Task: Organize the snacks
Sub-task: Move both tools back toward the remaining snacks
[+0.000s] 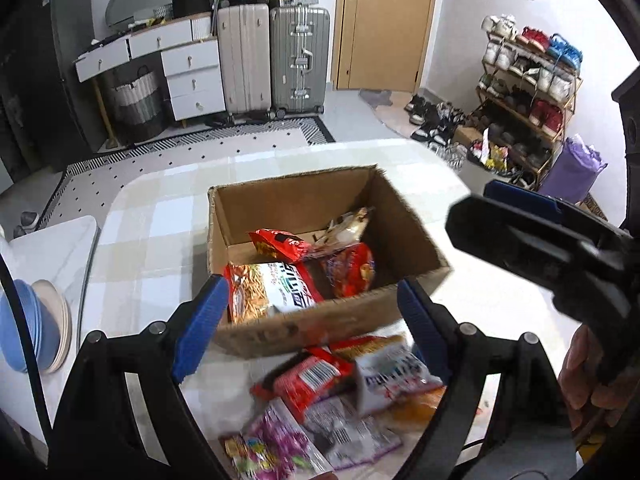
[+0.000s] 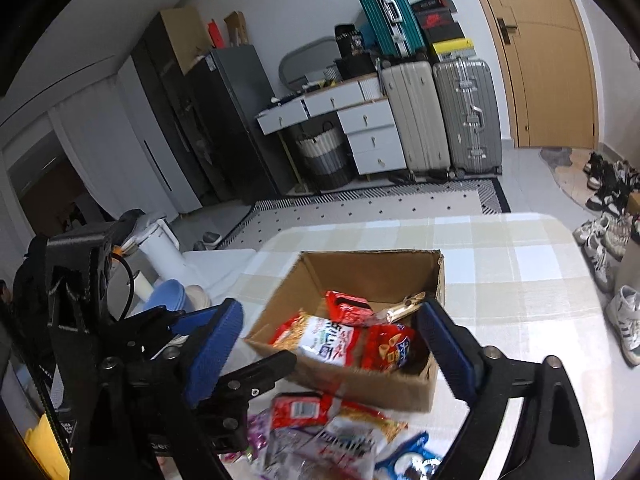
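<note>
An open cardboard box (image 1: 412, 236) (image 2: 360, 268) sits on the checked table and holds several snack packs, among them a large noodle pack (image 1: 276, 288) (image 2: 324, 338) and red packs (image 1: 352, 268) (image 2: 390, 346). A loose pile of snack packs (image 1: 340, 392) (image 2: 332, 432) lies on the table in front of the box. My left gripper (image 1: 312, 328) is open and empty, hovering above the box's near wall and the pile. My right gripper (image 2: 332, 356) is open and empty above the box's near side; it also shows in the left wrist view (image 1: 536, 240).
Stacked blue and beige plates (image 1: 32, 328) (image 2: 176, 292) stand at the table's left. The table edge (image 1: 256, 152) faces a patterned rug, suitcases (image 1: 276, 60), a drawer unit, a door, and a shoe rack (image 1: 528, 92) on the right.
</note>
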